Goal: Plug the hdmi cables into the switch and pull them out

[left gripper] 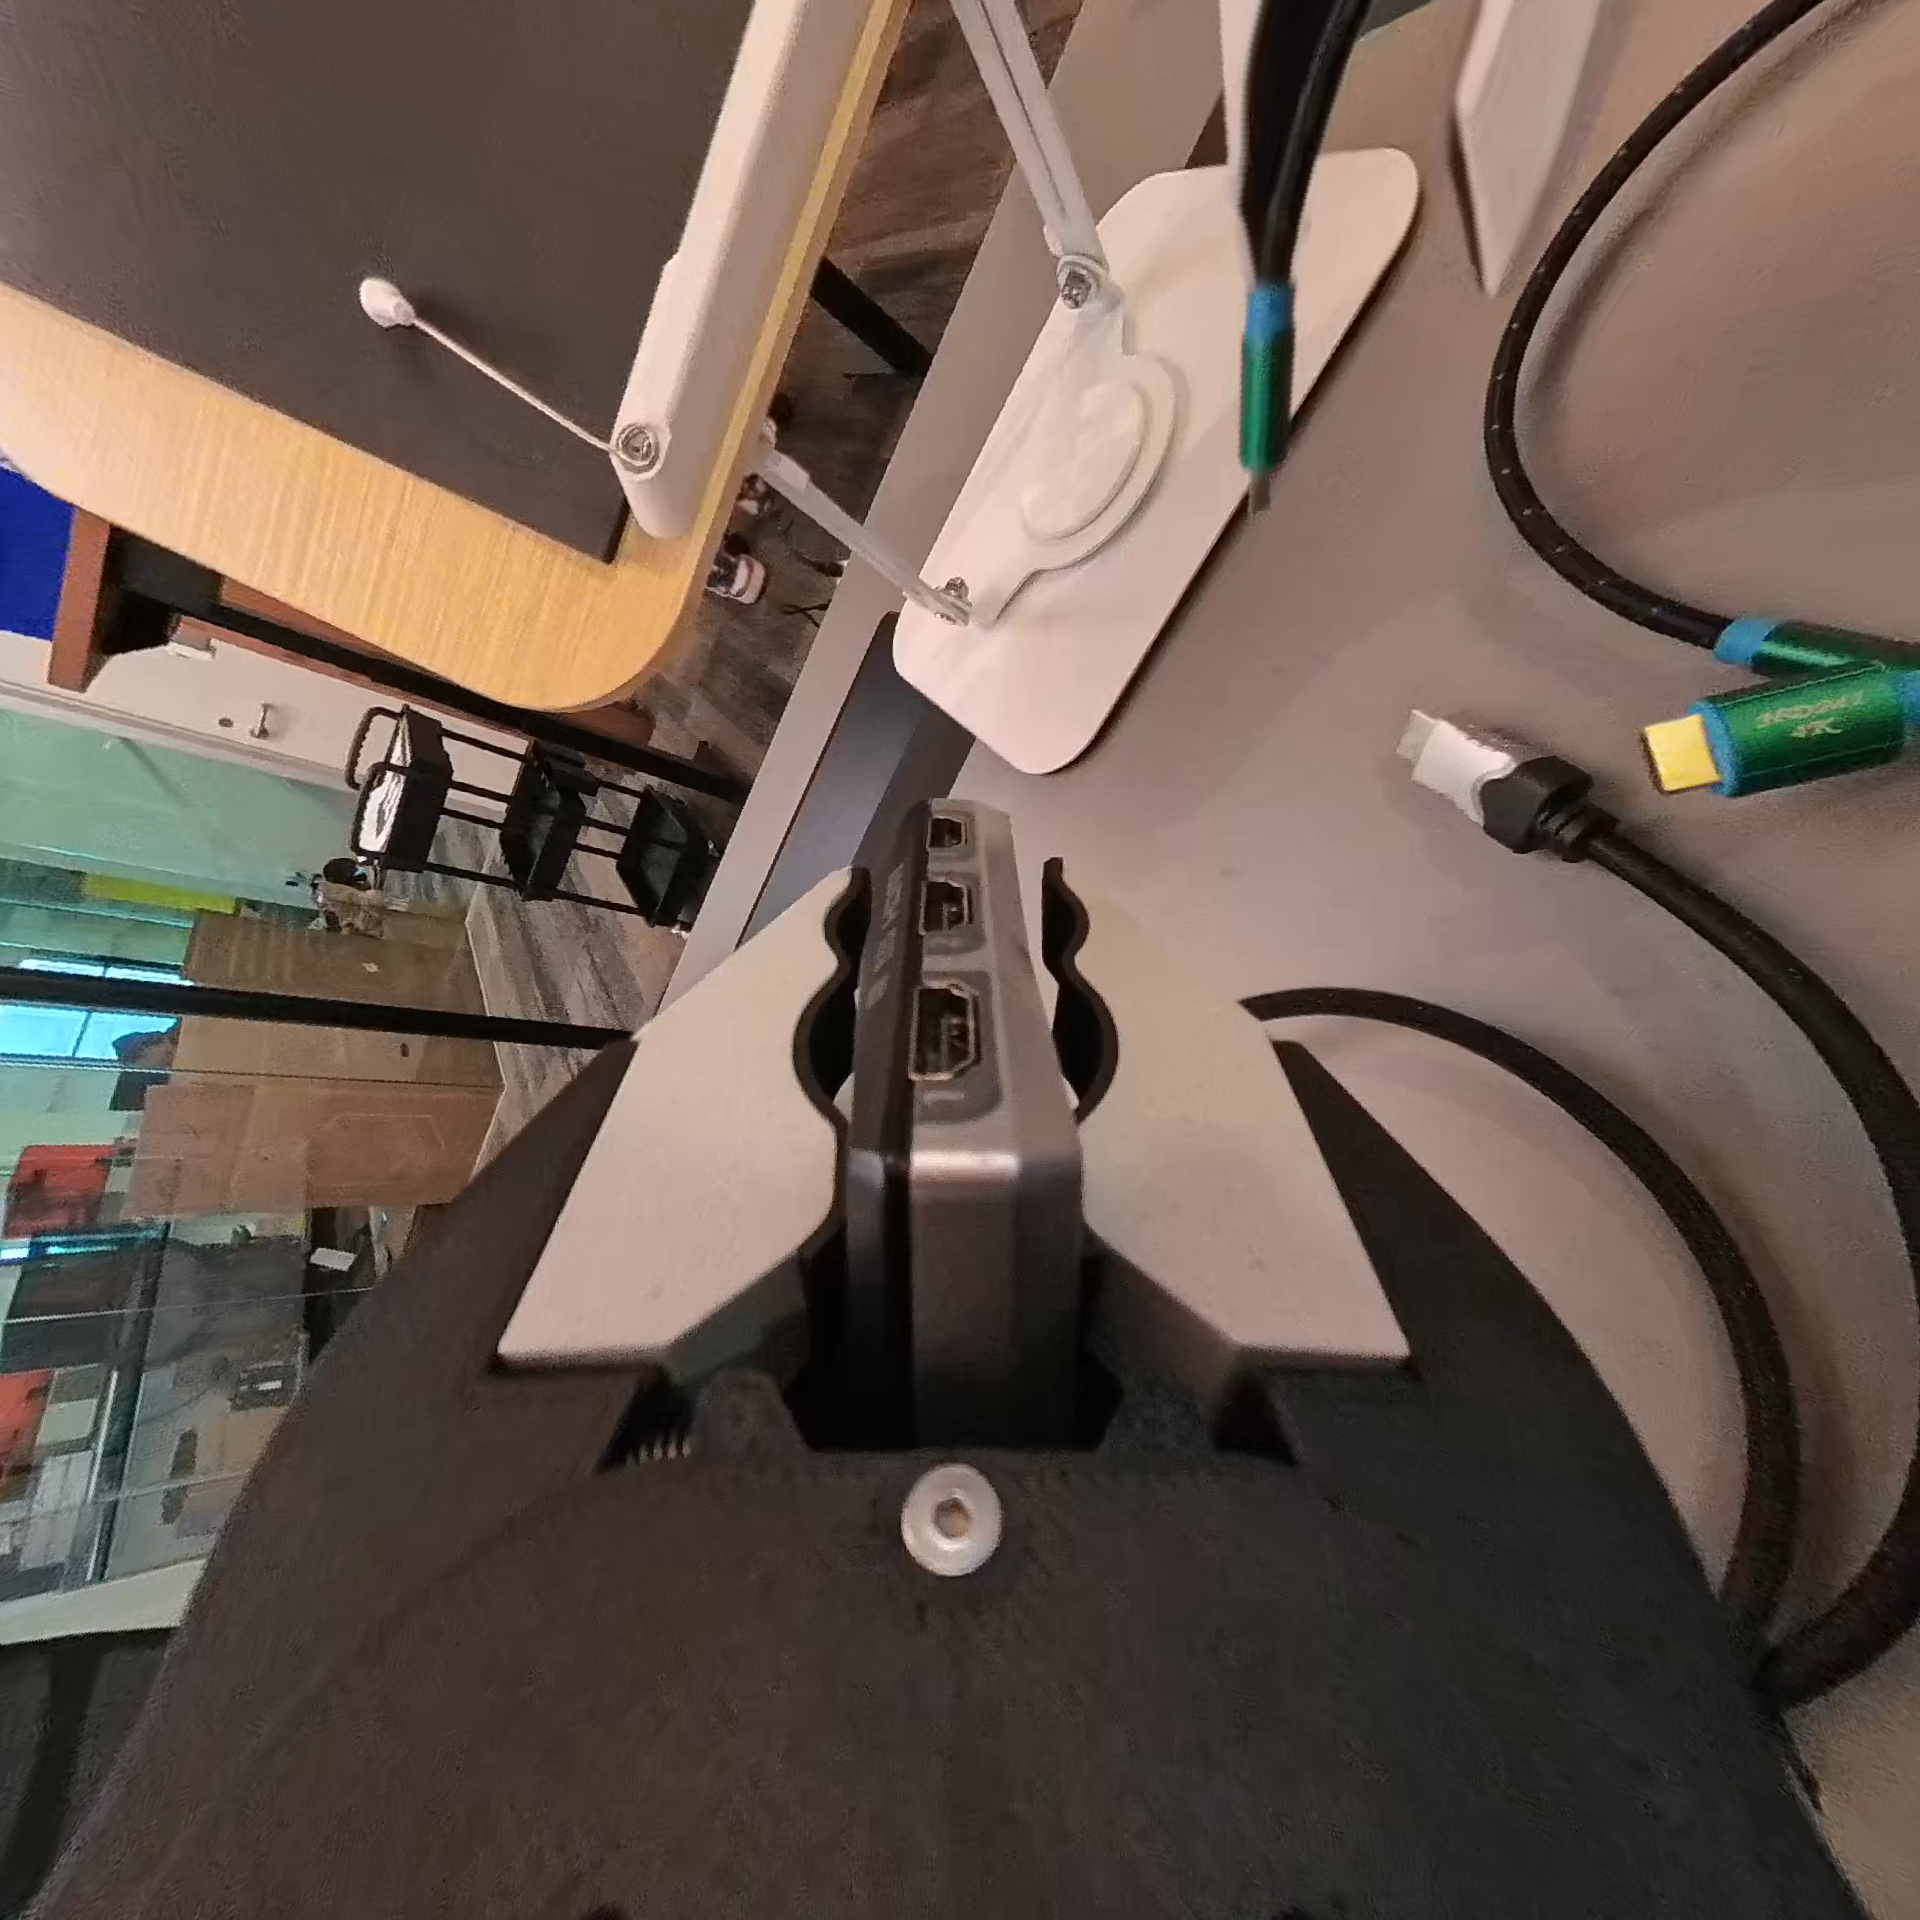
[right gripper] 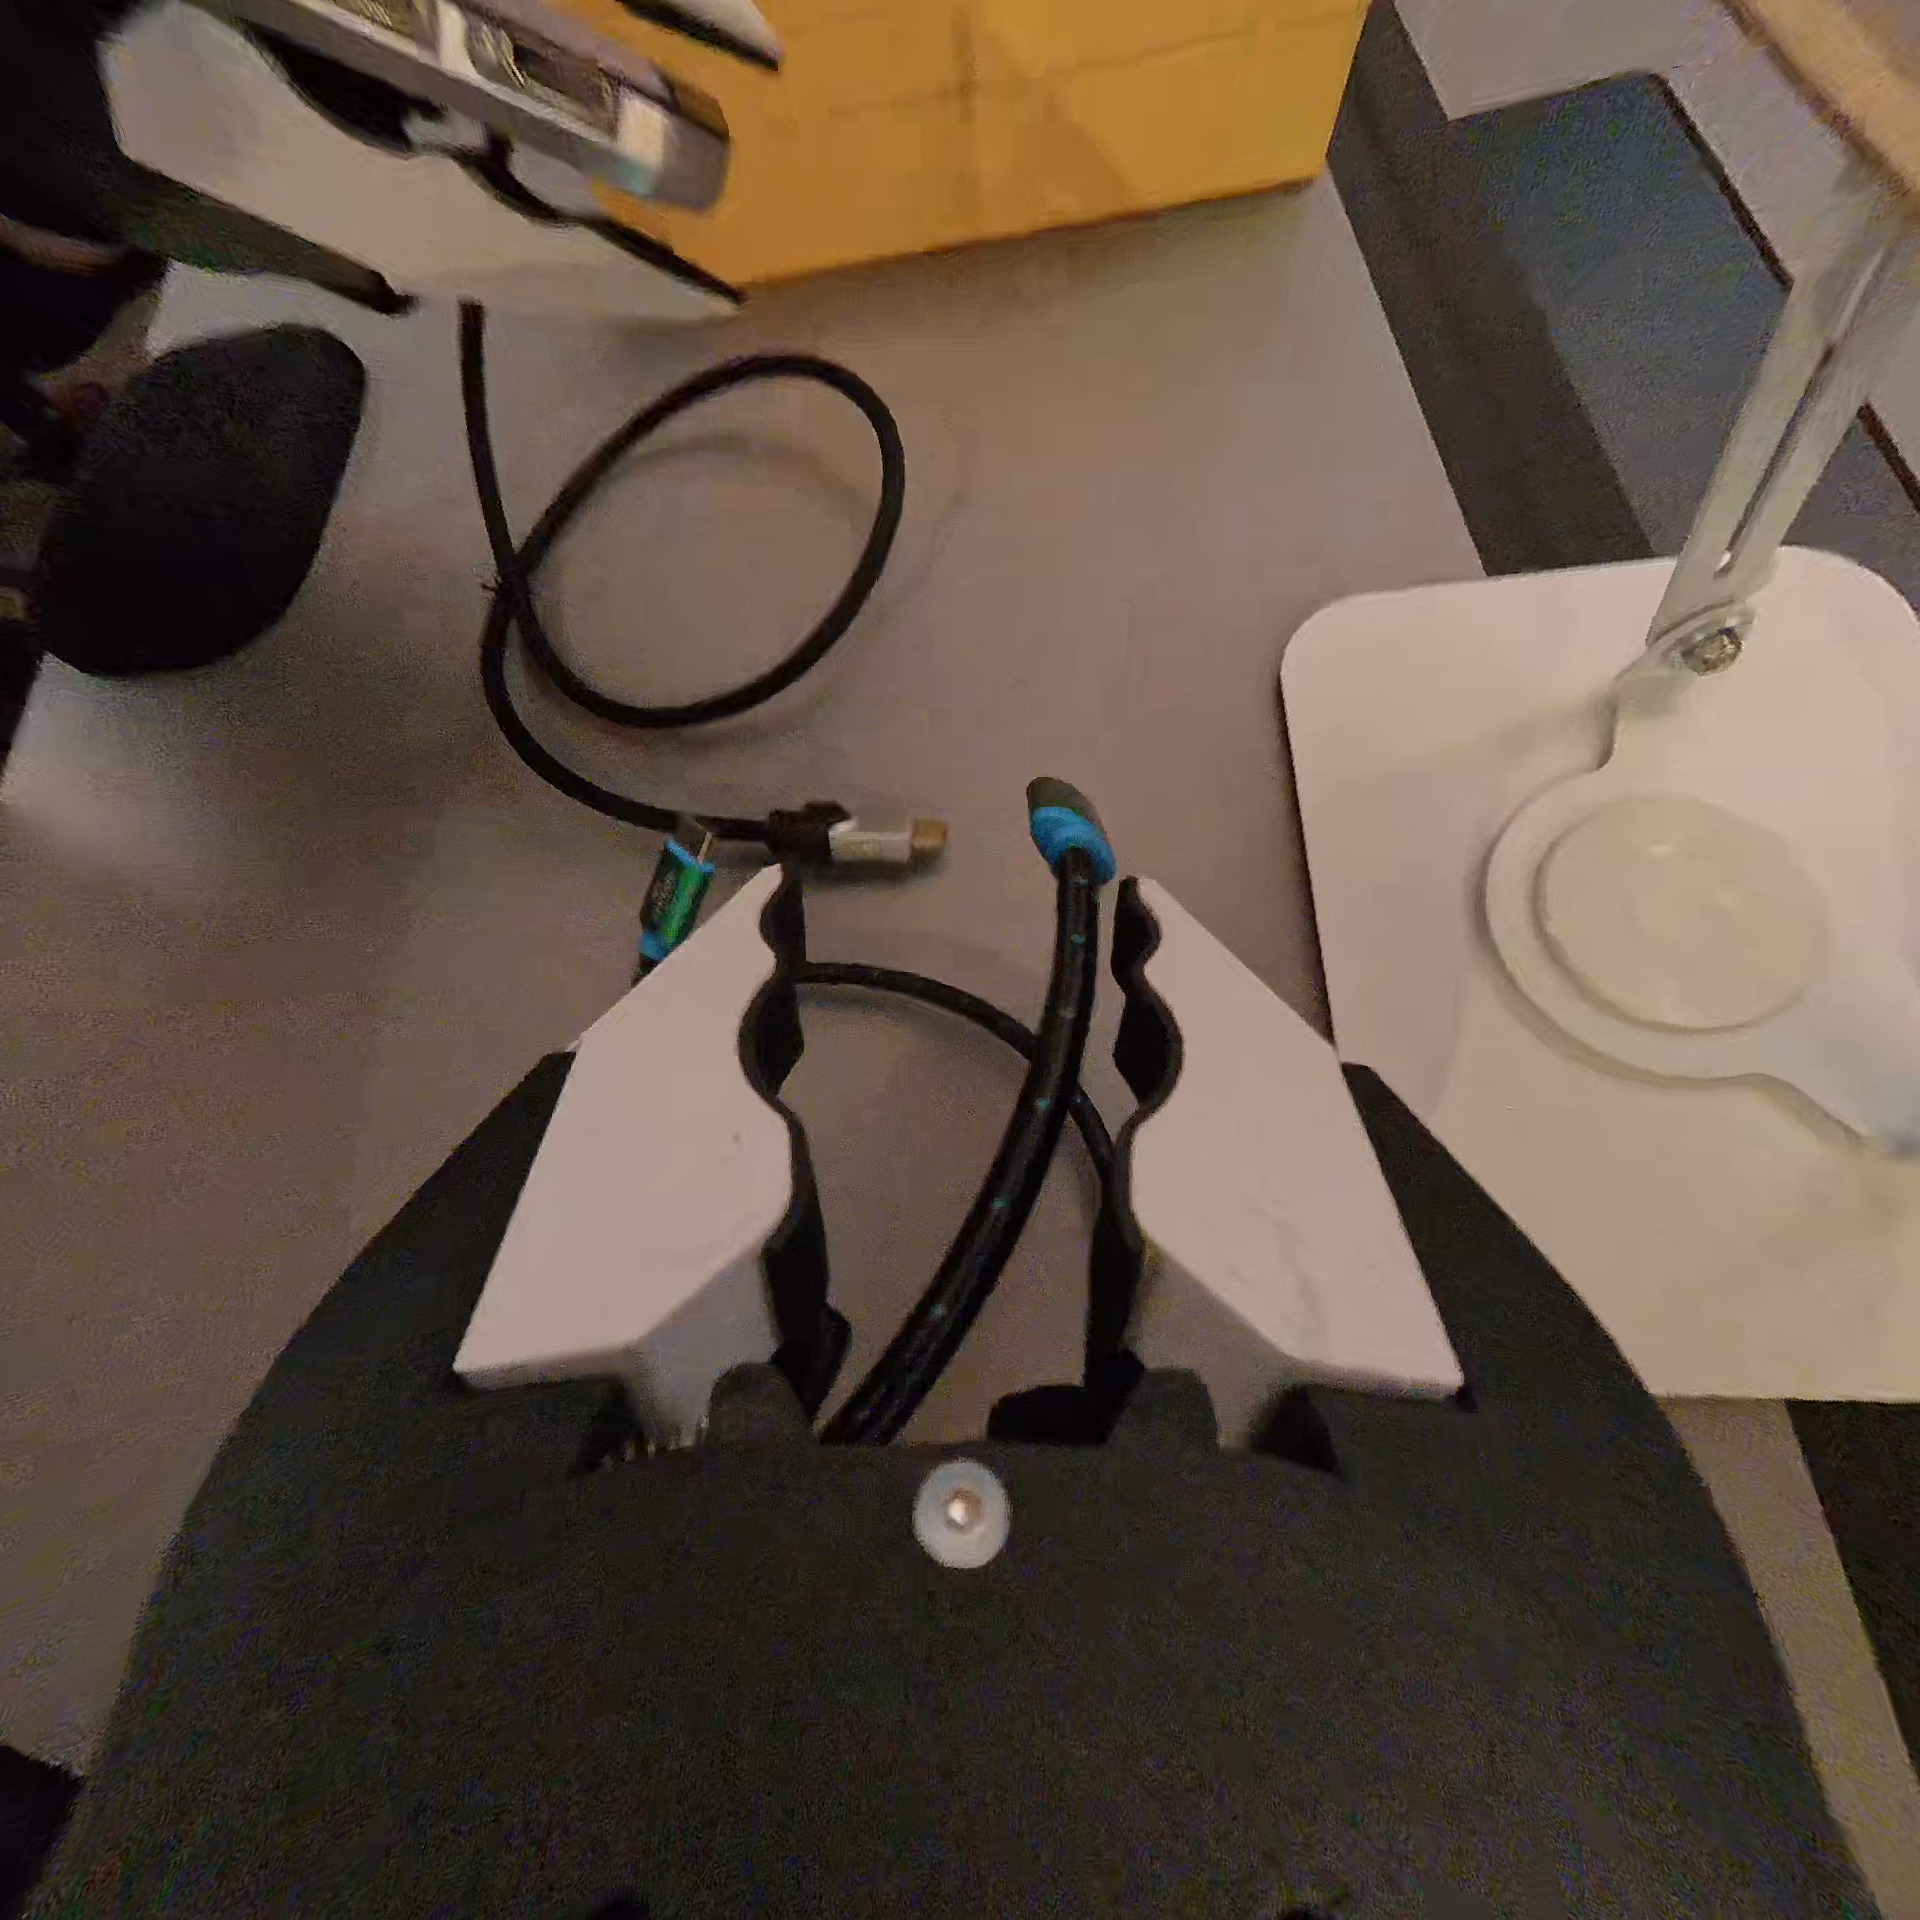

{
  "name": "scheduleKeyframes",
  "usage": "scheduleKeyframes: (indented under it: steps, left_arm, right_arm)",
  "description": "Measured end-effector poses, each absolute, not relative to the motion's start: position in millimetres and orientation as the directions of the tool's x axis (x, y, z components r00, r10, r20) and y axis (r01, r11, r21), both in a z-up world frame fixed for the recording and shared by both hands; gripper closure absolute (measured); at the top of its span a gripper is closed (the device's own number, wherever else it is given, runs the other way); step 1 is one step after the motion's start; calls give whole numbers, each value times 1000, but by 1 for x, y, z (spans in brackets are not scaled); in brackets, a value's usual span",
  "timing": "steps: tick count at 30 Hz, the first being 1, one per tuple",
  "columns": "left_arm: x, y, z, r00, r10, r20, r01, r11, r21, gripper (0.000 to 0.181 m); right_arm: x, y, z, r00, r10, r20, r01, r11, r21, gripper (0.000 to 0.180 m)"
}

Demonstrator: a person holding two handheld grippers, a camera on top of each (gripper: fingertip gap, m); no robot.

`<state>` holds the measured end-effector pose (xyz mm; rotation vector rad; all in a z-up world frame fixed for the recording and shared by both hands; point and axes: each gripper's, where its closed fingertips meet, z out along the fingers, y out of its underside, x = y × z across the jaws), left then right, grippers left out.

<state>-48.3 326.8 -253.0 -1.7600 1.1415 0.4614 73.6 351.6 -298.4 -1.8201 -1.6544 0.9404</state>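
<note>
I have the switch (left gripper: 966, 1049) clamped edge-on between the fingers of my left gripper (left gripper: 951, 904), lifted off the grey worktop (left gripper: 1299, 862) with its row of three ports facing the camera and all of them empty. In my right wrist view the same gripper and switch (right gripper: 582, 94) show blurred at the top left, in front of a cardboard box (right gripper: 1018, 114).

My right gripper (right gripper: 951, 894) has its fingers spread apart, and a black braided cable (right gripper: 1039, 1122) runs up between them without either finger pressing on it that I can see; whether anything grips it lower down I cannot tell. Its blue-collared green plug (right gripper: 1065, 821) points away from me just past the fingertips. From the left wrist view that same plug (left gripper: 1262, 395) hangs tip-down above the white stand base (left gripper: 1049, 499).

On the worktop, to the right of the switch in the left wrist view, lie a silver-and-black plug (left gripper: 1496, 779) and, near it, a green plug with a gold tip (left gripper: 1766, 743); a second green plug end (left gripper: 1808, 649) lies just beside that one. Black cable (left gripper: 1683, 1247) curls over the worktop around them, and one loop (right gripper: 707, 540) lies well beyond my right fingers.
</note>
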Motion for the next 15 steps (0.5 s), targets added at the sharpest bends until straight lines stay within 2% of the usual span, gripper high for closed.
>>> scheduleKeyframes:
  steps: [3,6,11,15]
  left_arm:
    - [-47,326,-256,484,-498,-719,-856,-99,-507,149]
    - [-45,324,-262,466,-516,-718,-864,-92,-495,148]
    - [-39,320,-272,435,-552,-711,-876,-77,-476,148]
    - [-36,319,-297,384,-606,-697,-903,-87,-421,148]
  right_arm:
    - [84,354,-316,43,989,-140,719,-128,-683,105]
    - [93,360,-321,74,992,-105,756,-125,-643,100]
    - [97,356,-295,50,993,-105,695,-110,-710,107]
    - [120,362,-304,77,996,-47,768,-89,-634,108]
